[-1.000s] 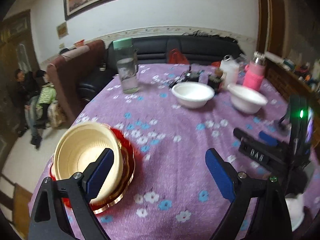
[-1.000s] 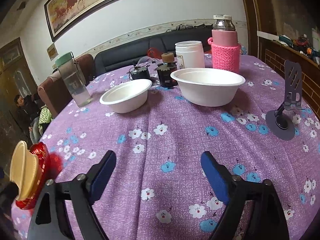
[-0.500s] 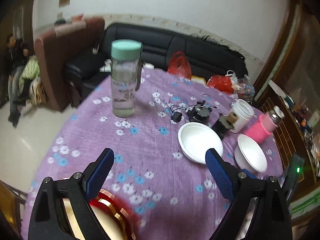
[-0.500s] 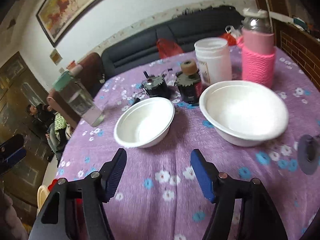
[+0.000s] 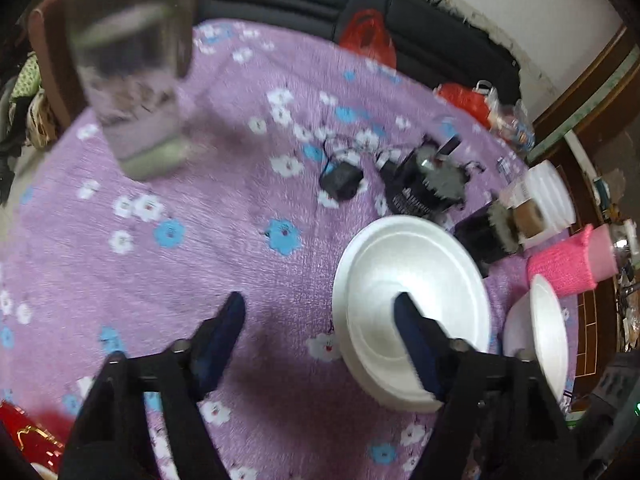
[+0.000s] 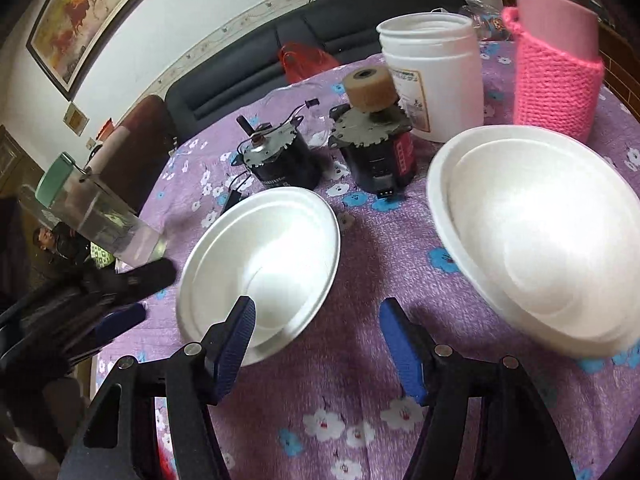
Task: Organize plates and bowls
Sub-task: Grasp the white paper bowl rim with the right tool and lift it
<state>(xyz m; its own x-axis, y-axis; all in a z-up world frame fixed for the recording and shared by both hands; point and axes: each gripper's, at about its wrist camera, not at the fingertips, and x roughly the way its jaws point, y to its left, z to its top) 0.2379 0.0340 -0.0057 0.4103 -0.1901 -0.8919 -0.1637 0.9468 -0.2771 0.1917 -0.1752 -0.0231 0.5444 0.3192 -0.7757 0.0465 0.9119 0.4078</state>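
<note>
Two white foam bowls stand on the purple flowered tablecloth. The nearer bowl lies between both grippers. My left gripper is open and empty, its right finger over that bowl's inside, its left finger over bare cloth. My right gripper is open and empty, its left finger over the same bowl's near rim. The second bowl sits to the right. The left gripper shows blurred at the left edge of the right wrist view. A corner of the red plate shows at bottom left.
Two black motors, a white jar and a pink-sleeved bottle stand behind the bowls. A clear bottle with a green lid stands left. A black adapter lies on the cloth. A sofa is beyond the table.
Both grippers moved forward and down toward the nearer white bowl. The left gripper left the yellow bowl and red plate stack behind. The right gripper's jaws narrowed slightly.
</note>
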